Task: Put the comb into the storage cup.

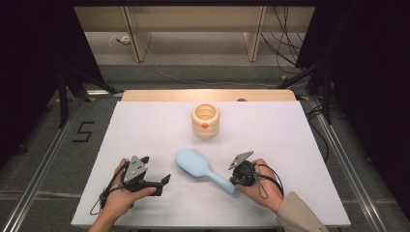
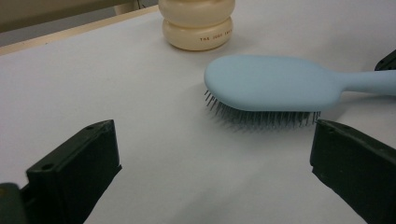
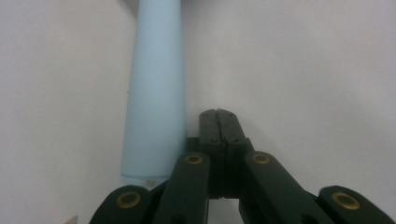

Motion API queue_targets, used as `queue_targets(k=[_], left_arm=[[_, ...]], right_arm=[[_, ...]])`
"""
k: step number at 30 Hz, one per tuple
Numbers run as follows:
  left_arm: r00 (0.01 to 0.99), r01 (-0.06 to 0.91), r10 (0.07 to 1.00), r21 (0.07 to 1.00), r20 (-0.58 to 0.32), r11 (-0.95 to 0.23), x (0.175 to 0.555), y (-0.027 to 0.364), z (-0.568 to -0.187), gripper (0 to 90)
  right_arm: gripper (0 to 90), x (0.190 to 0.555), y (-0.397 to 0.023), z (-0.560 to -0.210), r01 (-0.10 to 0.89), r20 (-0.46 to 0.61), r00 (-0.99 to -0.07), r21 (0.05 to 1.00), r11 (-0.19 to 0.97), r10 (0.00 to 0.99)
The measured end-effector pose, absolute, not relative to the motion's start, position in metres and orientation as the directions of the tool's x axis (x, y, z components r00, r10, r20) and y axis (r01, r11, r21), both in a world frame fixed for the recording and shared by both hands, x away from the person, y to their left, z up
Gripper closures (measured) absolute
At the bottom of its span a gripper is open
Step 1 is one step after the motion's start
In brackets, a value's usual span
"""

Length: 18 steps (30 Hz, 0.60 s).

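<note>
Closest to the camera, both hands come in from the bottom edge of the high view, each holding a gripper just above the white desk (image 1: 145,130). The left gripper (image 1: 162,183) sits at the front left with its black fingers (image 2: 74,172) spread wide apart, nothing between them, pointing toward the brush. The right gripper (image 1: 235,179) is at the front right, and in the right gripper view its fingers (image 3: 218,135) are pressed flat together, clenched on nothing, lying right beside the end of the brush handle without gripping it. Between the two grippers lies a light blue hairbrush (image 1: 196,164), bristles down on the desk, its oval head toward the left gripper and its handle running out to the right gripper. From the left gripper view you can see the dark bristles poking out under the head (image 2: 271,84). Farther back, around the middle of the desk, stands a cream-coloured ribbed pot (image 1: 205,121) with an open top and a small orange mark on its front, well apart from the brush. Past the desk's far edge there's grey floor with some cables (image 1: 285,43)
</note>
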State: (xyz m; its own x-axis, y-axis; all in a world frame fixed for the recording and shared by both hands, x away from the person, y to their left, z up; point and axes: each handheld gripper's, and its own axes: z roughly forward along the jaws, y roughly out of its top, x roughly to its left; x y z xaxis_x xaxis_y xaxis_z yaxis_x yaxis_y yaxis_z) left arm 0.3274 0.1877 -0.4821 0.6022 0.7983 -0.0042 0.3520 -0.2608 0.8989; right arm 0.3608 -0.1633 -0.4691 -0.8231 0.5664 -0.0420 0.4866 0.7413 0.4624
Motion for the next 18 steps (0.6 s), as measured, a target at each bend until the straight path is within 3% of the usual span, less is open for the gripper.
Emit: queue_targets(k=[18], left_arm=[[0.604,0.352,0.797,0.899,-0.004,-0.262,0.3272,0.1873,-0.4822,0.9]], right_arm=[[85.8,0.3641,-0.1671,-0.4625,0.492,-0.026,-0.816,0.496,0.716,0.578]])
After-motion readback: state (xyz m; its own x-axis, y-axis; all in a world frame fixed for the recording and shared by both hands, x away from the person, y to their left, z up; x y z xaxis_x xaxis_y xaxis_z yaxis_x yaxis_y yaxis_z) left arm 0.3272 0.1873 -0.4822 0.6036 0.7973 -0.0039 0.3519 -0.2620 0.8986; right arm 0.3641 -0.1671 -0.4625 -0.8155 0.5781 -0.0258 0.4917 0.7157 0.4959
